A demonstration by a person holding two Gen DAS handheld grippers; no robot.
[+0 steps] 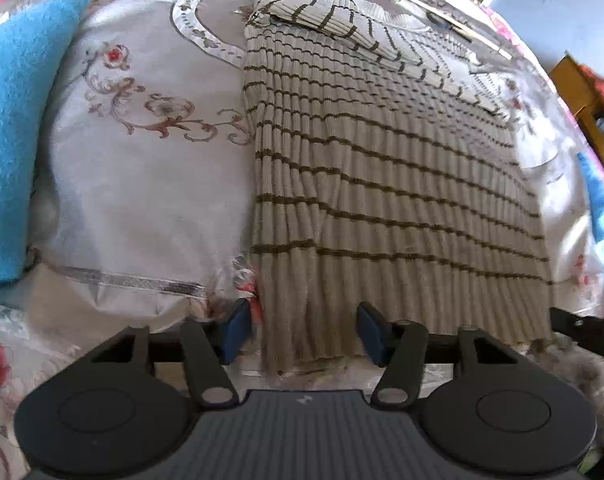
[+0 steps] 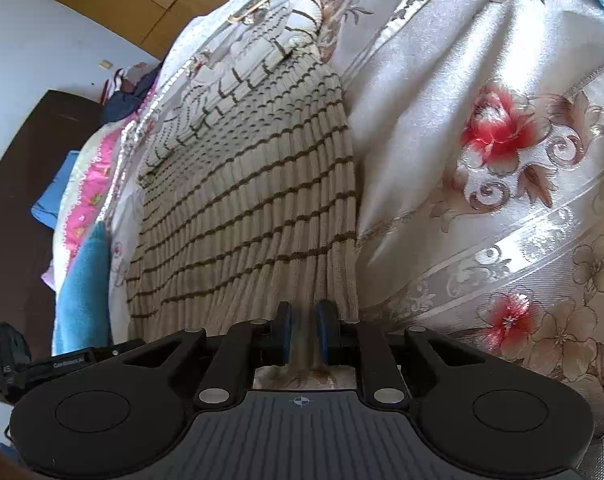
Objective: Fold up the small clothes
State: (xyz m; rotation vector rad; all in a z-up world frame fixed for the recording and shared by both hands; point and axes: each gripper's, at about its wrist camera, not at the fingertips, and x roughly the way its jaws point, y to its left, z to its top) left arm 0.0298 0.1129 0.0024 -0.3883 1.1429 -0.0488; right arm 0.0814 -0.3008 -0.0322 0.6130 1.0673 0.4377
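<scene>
A beige ribbed sweater with thin brown stripes (image 1: 381, 168) lies flat on a floral bedspread (image 1: 142, 168), hem toward me. Its sleeves (image 1: 325, 16) are folded across the far end. My left gripper (image 1: 303, 332) straddles the hem's left corner, blue pads apart on either side of the cloth and not pressing it. In the right wrist view the same sweater (image 2: 254, 184) runs away from me. My right gripper (image 2: 303, 332) is shut on a bunched bit of the hem near its right corner.
A blue towel (image 1: 14, 120) lies at the bed's left side, also the blue towel (image 2: 82, 288) in the right view. A thin wooden stick (image 1: 433, 12) rests beyond the sweater. Satin bedspread (image 2: 461, 80) spreads to the right. Wooden furniture (image 1: 581, 92) stands past the bed.
</scene>
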